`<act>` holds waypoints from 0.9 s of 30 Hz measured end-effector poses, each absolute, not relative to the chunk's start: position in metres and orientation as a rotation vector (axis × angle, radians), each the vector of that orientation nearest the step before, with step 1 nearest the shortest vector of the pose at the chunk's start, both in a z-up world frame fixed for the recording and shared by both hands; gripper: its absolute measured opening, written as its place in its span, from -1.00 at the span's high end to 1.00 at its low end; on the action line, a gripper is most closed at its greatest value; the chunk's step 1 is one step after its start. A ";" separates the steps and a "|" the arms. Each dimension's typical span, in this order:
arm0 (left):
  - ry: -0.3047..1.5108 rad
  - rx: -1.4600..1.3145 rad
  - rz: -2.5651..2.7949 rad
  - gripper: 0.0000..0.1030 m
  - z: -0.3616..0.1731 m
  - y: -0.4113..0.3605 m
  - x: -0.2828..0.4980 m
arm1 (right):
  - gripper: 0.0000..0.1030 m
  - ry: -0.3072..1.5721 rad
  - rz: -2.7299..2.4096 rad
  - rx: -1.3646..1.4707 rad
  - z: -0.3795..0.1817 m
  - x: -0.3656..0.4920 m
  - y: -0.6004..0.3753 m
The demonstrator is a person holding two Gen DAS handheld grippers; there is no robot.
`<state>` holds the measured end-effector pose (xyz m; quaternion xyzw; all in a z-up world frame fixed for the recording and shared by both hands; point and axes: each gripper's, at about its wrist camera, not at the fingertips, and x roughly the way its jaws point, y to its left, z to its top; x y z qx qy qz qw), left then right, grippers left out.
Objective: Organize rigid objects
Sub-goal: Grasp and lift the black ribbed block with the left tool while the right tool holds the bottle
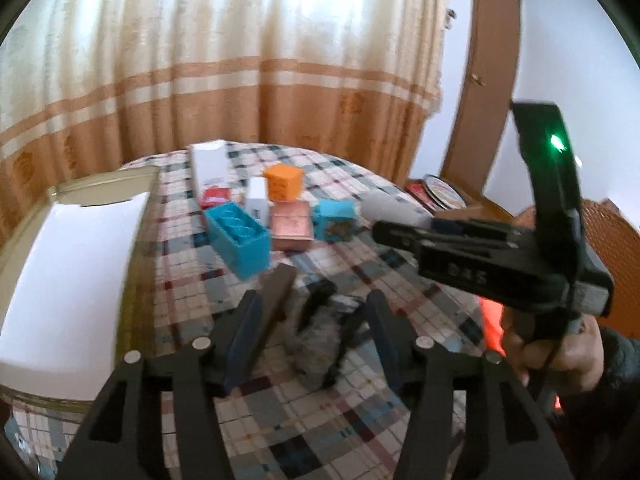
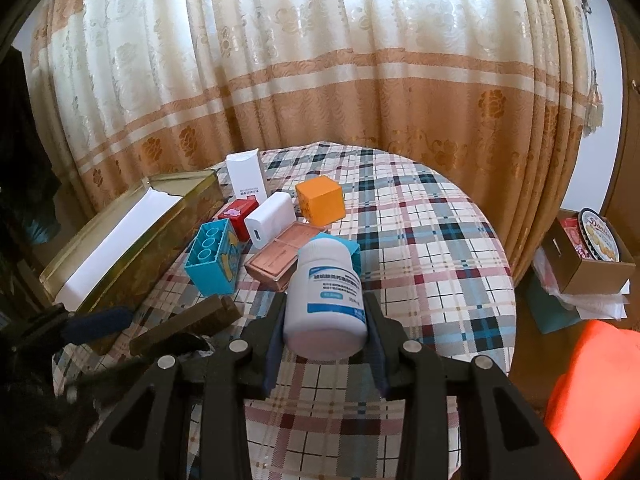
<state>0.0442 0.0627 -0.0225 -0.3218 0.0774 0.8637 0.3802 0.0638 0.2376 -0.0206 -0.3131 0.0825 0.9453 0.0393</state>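
Gripped between the pads of the right claw (image 2: 326, 320) is a white pill bottle (image 2: 326, 296), tilted with its base toward the camera; its blue-edged label carries print too small to read. Ahead of that claw on the checked surface (image 2: 432, 248) sits a cluster: a copper-pink flat box (image 2: 276, 258), a white charger-like block (image 2: 270, 218), an orange cube (image 2: 320, 200), a red box (image 2: 238, 216) and a tall white carton (image 2: 246, 176) with unreadable writing. Ahead-left stands a blue holder (image 2: 212, 256) with three round wells, nothing seen in them. Further left lies a long gold tin (image 2: 132, 240), open, with a white lining inside. Far right, off the surface, a cardboard box (image 2: 592, 260) holds a round cookie tin (image 2: 600, 236) with partly legible script.

The left claw (image 1: 316, 316) stands partly open, a dark brown bar (image 1: 276, 300) leaning along its left finger; whether the pads press it cannot be told through the blur. The letters "DAS" show on the right claw's body in the left view
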 end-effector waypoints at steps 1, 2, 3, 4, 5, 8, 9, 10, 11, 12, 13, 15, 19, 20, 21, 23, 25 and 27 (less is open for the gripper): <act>0.217 -0.830 2.187 -0.03 -0.025 0.067 0.045 | 0.24 0.254 2.896 -0.960 -0.021 0.064 0.238; 0.231 -0.839 2.175 -0.03 -0.026 0.070 0.047 | 0.24 0.256 2.894 -0.961 -0.021 0.064 0.239; 0.264 -0.862 2.147 -0.01 -0.031 0.077 0.047 | 0.24 0.259 2.893 -0.964 -0.021 0.064 0.239; 0.295 -0.867 2.148 0.04 -0.033 0.081 0.048 | 0.24 0.262 2.892 -0.968 -0.022 0.063 0.239; 0.325 -0.866 2.158 0.08 -0.036 0.085 0.049 | 0.24 0.264 2.892 -0.970 -0.022 0.063 0.239; 0.350 -0.859 2.164 0.19 -0.036 0.091 0.049 | 0.24 0.266 2.892 -0.976 -0.023 0.063 0.238; 0.360 -0.861 2.170 0.24 -0.036 0.092 0.049 | 0.24 0.266 2.892 -0.976 -0.023 0.064 0.238; 0.377 -0.863 2.179 0.40 -0.035 0.093 0.050 | 0.24 0.266 2.891 -0.979 -0.024 0.064 0.238; 0.392 -0.861 2.182 0.54 -0.033 0.093 0.052 | 0.24 0.265 2.891 -0.981 -0.024 0.063 0.238; 0.392 -0.855 2.170 0.54 -0.030 0.092 0.055 | 0.24 0.265 2.890 -0.977 -0.023 0.064 0.238; 0.391 -0.851 2.164 0.51 -0.029 0.091 0.057 | 0.24 0.266 2.889 -0.977 -0.023 0.063 0.238; 0.397 -0.880 2.163 0.50 -0.032 0.092 0.054 | 0.24 0.272 2.888 -0.972 -0.022 0.063 0.239; 0.360 -0.932 2.151 0.06 -0.037 0.092 0.046 | 0.24 0.279 2.883 -0.961 -0.020 0.063 0.242; 0.359 -0.943 2.152 -0.03 -0.039 0.093 0.045 | 0.24 0.284 2.882 -0.962 -0.021 0.063 0.243; 0.359 -0.949 2.150 -0.05 -0.040 0.094 0.044 | 0.24 0.287 2.881 -0.964 -0.021 0.063 0.244; 0.363 -0.958 2.147 -0.09 -0.043 0.098 0.041 | 0.24 0.290 2.878 -0.965 -0.022 0.063 0.245; 0.355 -0.977 2.143 -0.08 -0.046 0.102 0.035 | 0.24 0.296 2.876 -0.970 -0.022 0.063 0.245; 0.333 -1.019 2.132 0.22 -0.052 0.106 0.026 | 0.24 0.300 2.876 -0.971 -0.022 0.063 0.245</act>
